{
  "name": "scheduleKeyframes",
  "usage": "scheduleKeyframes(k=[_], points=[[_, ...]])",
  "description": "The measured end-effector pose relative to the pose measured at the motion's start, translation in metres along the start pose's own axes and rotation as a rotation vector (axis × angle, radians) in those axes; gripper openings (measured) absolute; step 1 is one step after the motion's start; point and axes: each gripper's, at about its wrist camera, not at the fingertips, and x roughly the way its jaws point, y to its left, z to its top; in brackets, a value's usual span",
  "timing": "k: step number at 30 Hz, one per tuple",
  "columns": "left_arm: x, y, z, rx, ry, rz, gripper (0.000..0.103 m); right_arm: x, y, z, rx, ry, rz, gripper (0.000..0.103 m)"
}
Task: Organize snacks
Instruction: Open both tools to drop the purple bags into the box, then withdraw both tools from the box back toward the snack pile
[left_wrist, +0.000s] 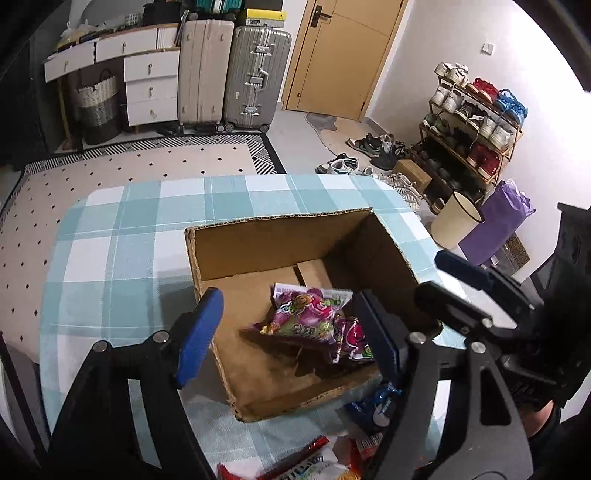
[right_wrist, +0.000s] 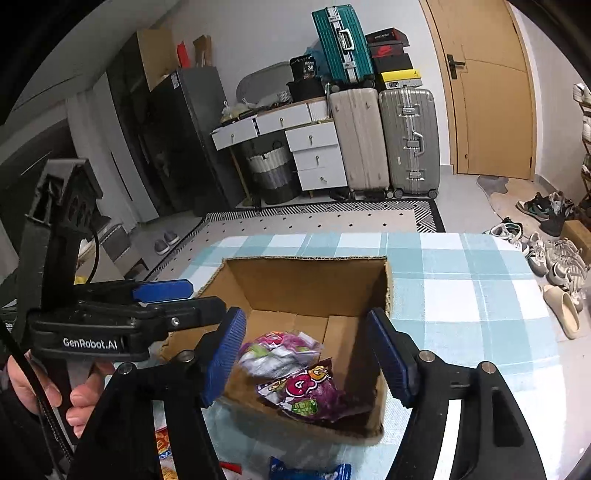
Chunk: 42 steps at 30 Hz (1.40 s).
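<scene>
An open cardboard box (left_wrist: 273, 240) (right_wrist: 306, 280) stands on the checked tablecloth. Two purple snack packets (left_wrist: 317, 317) (right_wrist: 303, 387) lie inside it. My left gripper (left_wrist: 291, 332) is open and empty, above the box's near left part. My right gripper (right_wrist: 306, 354) is open and empty, above the box's near edge; it also shows at the right of the left wrist view (left_wrist: 461, 280). More snack packets lie on the cloth in front of the box: a blue one (left_wrist: 373, 406) (right_wrist: 310, 472) and red and white ones (left_wrist: 306, 461).
The table with the blue-white checked cloth (left_wrist: 122, 236) (right_wrist: 461, 288) ends just beyond the box. Past it are a dotted rug, suitcases (right_wrist: 384, 140), a white drawer unit, a shoe rack (left_wrist: 472, 129), loose shoes and a cream bin (left_wrist: 454, 218).
</scene>
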Motion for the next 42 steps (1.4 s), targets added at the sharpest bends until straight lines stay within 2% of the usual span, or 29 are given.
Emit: scheduleKeyframes(k=[3, 7, 18, 23, 31, 42], points=[[-0.021, -0.010, -0.009, 0.023, -0.020, 0.022, 0.073, -0.016, 0.003, 0.000, -0.007, -0.020, -0.006, 0.070], [-0.046, -0.022, -0.020, 0.041, -0.047, 0.045, 0.078, -0.040, 0.009, -0.003, -0.011, -0.041, -0.007, 0.070], [-0.110, -0.039, -0.055, 0.039, -0.110, 0.090, 0.083, -0.104, 0.040, -0.019, -0.067, -0.077, -0.007, 0.071], [-0.132, -0.046, -0.078, 0.047, -0.137, 0.119, 0.085, -0.133, 0.057, -0.037, -0.081, -0.095, 0.003, 0.083], [-0.156, -0.051, -0.118, 0.030, -0.159, 0.140, 0.099, -0.168, 0.076, -0.076, -0.070, -0.109, 0.019, 0.086], [-0.177, -0.055, -0.165, 0.003, -0.179, 0.126, 0.102, -0.196, 0.083, -0.126, -0.048, -0.120, 0.003, 0.093]])
